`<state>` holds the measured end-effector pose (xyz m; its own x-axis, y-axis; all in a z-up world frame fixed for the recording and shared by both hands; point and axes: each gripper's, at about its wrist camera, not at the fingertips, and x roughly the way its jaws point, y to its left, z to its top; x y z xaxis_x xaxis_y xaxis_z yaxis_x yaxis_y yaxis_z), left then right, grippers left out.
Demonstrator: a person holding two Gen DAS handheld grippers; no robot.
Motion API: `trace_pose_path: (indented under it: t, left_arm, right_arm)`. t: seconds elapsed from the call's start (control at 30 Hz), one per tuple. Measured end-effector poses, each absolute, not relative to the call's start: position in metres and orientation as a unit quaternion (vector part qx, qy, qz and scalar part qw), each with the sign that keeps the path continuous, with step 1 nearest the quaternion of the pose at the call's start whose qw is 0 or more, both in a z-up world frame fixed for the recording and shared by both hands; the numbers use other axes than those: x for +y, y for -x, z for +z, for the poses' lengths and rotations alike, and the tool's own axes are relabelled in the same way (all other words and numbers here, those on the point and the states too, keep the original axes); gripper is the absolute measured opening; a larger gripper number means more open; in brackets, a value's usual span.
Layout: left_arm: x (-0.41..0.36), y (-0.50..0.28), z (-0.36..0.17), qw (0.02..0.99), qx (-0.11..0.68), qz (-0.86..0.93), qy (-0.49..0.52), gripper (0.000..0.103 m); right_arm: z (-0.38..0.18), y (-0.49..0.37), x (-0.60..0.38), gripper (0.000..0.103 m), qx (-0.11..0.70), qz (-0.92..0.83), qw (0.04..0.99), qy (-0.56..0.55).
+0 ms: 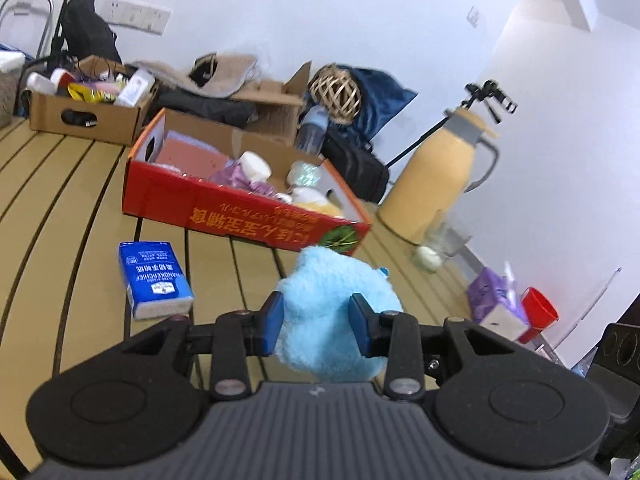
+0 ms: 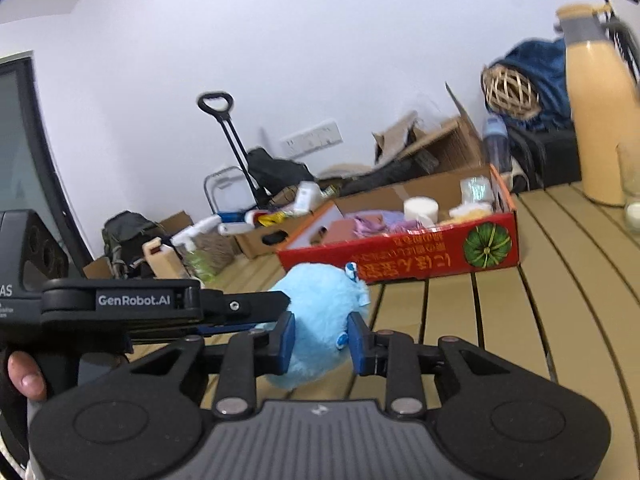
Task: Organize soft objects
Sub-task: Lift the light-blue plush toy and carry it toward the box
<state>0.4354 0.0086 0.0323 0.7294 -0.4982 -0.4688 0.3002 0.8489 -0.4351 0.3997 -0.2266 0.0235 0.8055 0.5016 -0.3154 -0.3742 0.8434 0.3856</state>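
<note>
Red carton (image 1: 224,208) holds pink cloths, white rolls; your left gripper (image 1: 316,320) and right gripper (image 2: 322,342) both clamp fluffy blue plush (image 1: 332,320).

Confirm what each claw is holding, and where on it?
Both grip the blue plush toy: left claw and right claw each pinch its fluffy body from opposite sides.

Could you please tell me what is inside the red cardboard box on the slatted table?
The red box holds a pink pad, purple cloth, a white roll, a shiny wrapped item and something yellow. Whatever lies beneath them is covered.
</note>
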Motion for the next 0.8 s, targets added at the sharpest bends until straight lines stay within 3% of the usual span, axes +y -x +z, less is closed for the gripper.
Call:
trace_pose_path:
  t: [0.47,0.8]
  left_arm:
    - [0.009,-0.361,0.071,0.925,0.242,-0.233,0.179,0.036]
    - [0.000,-0.423,0.096,0.921,0.213,-0.272,0.178,0.036]
  right_arm:
    - [0.070,-0.313,-0.228,0.028,0.143,0.230,0.953,-0.136]
    - [0.104,-0.348,-0.235,0.028,0.111,0.209,0.965,-0.108]
